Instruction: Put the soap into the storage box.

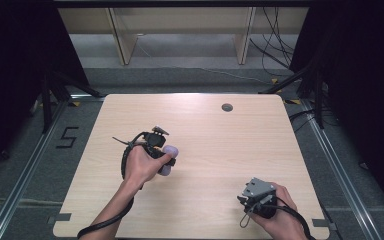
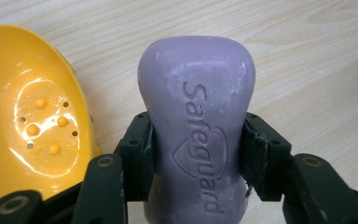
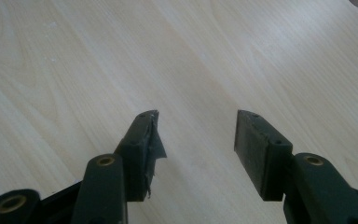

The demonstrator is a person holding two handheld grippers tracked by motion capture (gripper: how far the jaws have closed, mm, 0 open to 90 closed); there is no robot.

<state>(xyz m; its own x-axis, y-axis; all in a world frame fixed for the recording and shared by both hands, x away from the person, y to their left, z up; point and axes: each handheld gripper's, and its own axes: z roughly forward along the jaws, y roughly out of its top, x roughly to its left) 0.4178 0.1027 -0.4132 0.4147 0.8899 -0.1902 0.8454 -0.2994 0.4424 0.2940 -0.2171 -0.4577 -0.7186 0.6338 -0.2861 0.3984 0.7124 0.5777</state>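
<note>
Soap dish [image 2: 32,121]: glossy yellow plastic, oval and shallow, with raised studs and small drain holes in its floor; seen in the left gripper view just left of the soap, on the wooden table.
Left gripper [image 1: 163,156]: left of the table's middle, well in from every edge; its black jaws are pinching the bar of soap across its narrow waist, one pad on each side.
Soap [image 2: 196,135]: a lilac bar, rounded at the ends and waisted in the middle, matt and chalky with pale scuffs, a brand word and shield pressed into its face (the bar juts forward beyond the pads).
Table [image 1: 205,130]: pale wood-grain top, smooth, with a small round grey hole near the far edge.
Right gripper [image 1: 252,199]: near the table's near right corner; jaws spread, nothing between them, bare table beneath (one pad's covering looks torn and curled at its tip).
Risk, slip: the bar's smooth, curved sides may let it slide or twist out of the pads, likeliest if the grip eases while it is moved.
Risk, dish: a light plastic dish may skid or tip if the bar meets its rim rather than its hollow.
</note>
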